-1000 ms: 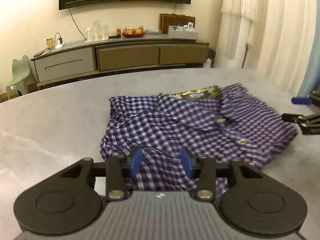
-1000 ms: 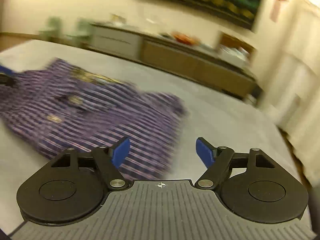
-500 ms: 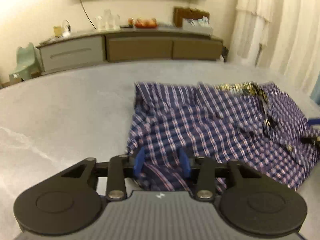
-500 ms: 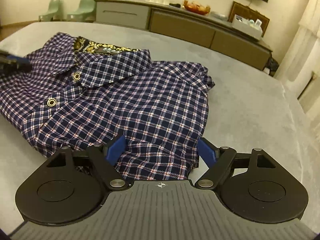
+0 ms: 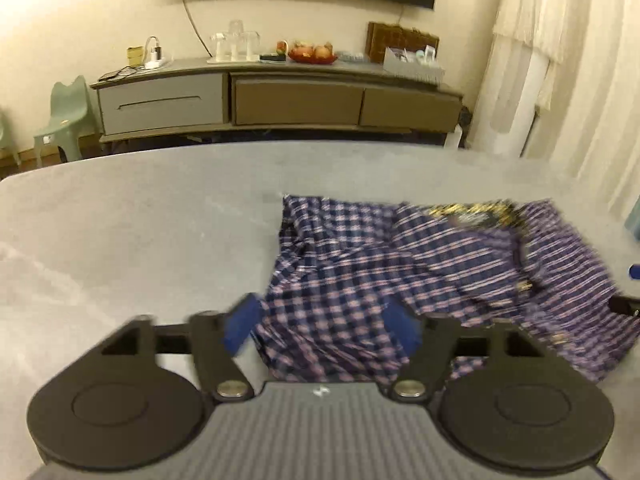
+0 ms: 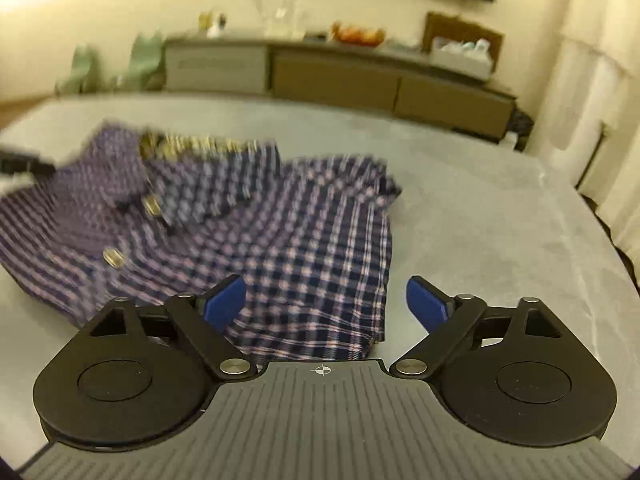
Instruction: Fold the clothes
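Left gripper (image 5: 322, 326): jaws are opening and stand wide apart. Its blue pads (image 5: 240, 328) flank the near edge of the plaid shirt (image 5: 400, 280); cloth lies between them, but neither pad presses on it.

Right gripper (image 6: 326, 306): jaws are also opening, wide apart. The near right corner of the shirt (image 6: 280, 248) lies between its fingers; the left pad (image 6: 224, 304) sits over the fabric, and the right pad (image 6: 426, 306) stands clear of it over bare surface. Nothing is clamped.

Shirt position: flat on the grey table (image 5: 120, 240), folded into a compact block with the collar (image 5: 472, 212) toward the far side. Blue, white and pink check; gold-patterned lining shows inside the collar. Two metallic buttons (image 6: 114, 258) run down the front. Motion blur softens both views, so the exact lie of the folds cannot be told.

Cross-view: the tip of the left gripper appears at the left edge of the right wrist view (image 6: 24, 160), beside the shirt's shoulder. A blue pad of the right gripper, apparently, shows at the right edge of the left wrist view (image 5: 634, 272).

Background: a long sideboard (image 5: 280, 96) stands against the wall, with cream curtains (image 5: 560, 60) to its right.
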`<state>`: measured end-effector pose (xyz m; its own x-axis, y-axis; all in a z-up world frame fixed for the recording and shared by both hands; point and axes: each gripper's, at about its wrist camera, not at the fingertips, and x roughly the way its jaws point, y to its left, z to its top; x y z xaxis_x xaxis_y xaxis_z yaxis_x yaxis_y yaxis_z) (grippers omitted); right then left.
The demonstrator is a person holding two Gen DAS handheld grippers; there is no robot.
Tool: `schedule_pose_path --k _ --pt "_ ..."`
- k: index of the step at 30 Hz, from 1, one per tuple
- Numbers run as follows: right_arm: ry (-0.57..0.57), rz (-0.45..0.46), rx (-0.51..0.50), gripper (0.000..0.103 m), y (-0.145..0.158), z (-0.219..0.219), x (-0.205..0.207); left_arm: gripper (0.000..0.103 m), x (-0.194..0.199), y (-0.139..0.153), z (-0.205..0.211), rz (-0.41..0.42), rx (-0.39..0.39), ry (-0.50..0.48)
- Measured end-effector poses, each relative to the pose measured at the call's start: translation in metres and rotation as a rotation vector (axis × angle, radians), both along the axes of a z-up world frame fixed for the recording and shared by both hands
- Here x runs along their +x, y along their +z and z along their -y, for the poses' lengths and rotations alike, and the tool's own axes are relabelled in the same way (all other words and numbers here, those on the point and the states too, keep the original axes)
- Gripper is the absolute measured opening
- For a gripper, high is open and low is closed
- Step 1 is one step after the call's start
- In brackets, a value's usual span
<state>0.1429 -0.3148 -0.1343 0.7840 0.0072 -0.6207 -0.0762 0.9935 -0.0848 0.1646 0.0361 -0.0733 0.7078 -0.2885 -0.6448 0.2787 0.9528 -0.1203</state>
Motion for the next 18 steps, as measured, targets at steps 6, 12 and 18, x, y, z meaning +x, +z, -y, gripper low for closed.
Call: schedule_pose_path --k 6,12,18 --pt "-0.086 0.053 0.13 0.101 0.018 -0.023 -0.043 0.103 -0.063 0.005 0.012 -0.04 -0.053 0.026" --pt "-0.09 0.074 0.097 0.102 0.012 -0.051 -0.073 0.103 -0.105 -0.003 0.018 -0.095 -0.051 0.067" --pt "-0.103 0.079 0.084 0.102 0.006 -0.053 -0.084 0.103 -0.12 0.001 0.023 -0.112 -0.066 0.088"
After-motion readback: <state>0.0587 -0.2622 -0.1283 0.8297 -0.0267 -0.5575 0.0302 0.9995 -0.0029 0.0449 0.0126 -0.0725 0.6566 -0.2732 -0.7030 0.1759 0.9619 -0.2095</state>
